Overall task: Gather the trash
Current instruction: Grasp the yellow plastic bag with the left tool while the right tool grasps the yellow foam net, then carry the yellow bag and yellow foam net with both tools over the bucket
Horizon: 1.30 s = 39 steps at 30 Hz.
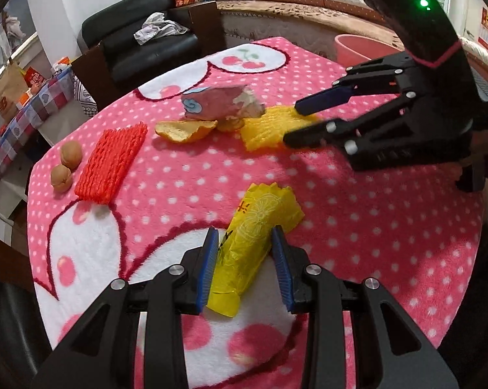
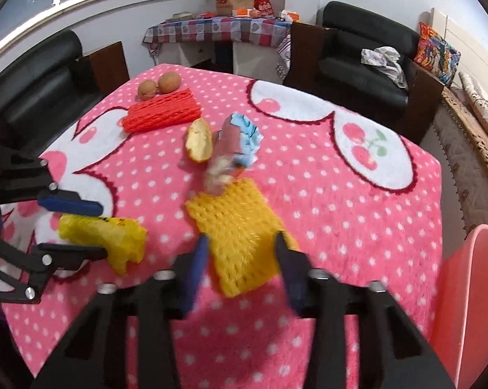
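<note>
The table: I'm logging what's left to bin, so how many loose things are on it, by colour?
Yellow: 2, a foam net and a plastic wrapper
Red: 1, a foam net
Orange: 1, a peel
Pink and blue: 1, a crumpled wrapper
Brown: 2, round walnut-like things
Total: 7

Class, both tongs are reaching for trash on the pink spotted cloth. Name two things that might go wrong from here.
1. The right tongs straddle the yellow foam net, which touches the pink wrapper; lifting may drag it along.
2. The left tongs flank the yellow bag without clearly pressing it; the thin plastic might slip out.
</note>
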### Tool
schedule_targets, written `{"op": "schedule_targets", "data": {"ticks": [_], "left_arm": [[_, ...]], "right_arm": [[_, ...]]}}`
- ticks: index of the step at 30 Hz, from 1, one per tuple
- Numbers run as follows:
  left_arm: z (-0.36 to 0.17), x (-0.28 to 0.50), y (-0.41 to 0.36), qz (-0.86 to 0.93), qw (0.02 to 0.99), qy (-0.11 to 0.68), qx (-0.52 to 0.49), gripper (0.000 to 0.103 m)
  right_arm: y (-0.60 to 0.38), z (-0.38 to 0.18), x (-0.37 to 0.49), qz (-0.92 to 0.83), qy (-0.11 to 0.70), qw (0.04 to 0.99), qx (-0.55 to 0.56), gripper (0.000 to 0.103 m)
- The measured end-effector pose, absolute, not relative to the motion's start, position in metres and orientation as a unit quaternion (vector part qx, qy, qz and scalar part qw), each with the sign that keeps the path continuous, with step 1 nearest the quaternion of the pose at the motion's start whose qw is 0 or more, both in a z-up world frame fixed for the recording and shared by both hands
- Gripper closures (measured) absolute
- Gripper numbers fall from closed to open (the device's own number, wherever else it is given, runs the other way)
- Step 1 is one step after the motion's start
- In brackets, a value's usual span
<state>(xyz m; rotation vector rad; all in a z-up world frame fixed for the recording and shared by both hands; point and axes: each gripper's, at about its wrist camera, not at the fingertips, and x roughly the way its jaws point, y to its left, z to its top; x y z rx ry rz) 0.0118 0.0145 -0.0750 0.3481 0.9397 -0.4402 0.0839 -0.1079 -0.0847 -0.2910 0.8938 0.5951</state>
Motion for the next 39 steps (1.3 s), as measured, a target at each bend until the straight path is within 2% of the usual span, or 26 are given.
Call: {"op": "schedule_targets", "data": {"ticks": [2,3,8,12,28,39], "left_arm": [[-0.074,0.01,0.016,-0.207,0.855,0.447,0.16,0.069],[-0.073,0.01,0.015,-0.206,0.856,0.446,0.16,0.069],[-0.071,0.007,0.016,-0.199,0.863,0.438,0.154,0.082],[-0.063,0.005,0.02,-0.191,0.87,0.437,0.126,0.086],[-0.035,0.016,-0.006,-0.155,0.897,0.413,-0.003,0.091],[-0.017,0.03,-0.052,-0.164,0.908,0.385,-0.016,0.092]], "right_arm": [[-0.111,-0.084,0.085,0.287,0.427,0.848,-0.129,0.09],[-0.113,-0.083,0.085,0.29,0.426,0.848,-0.126,0.093],[-0.12,-0.076,0.076,0.3,0.422,0.849,-0.107,0.095],[-0.13,-0.065,0.062,0.305,0.415,0.853,-0.08,0.095],[-0.192,-0.028,0.033,0.237,0.374,0.896,0.019,0.095],[-0.24,-0.016,0.029,0.17,0.35,0.919,0.072,0.095]]}}
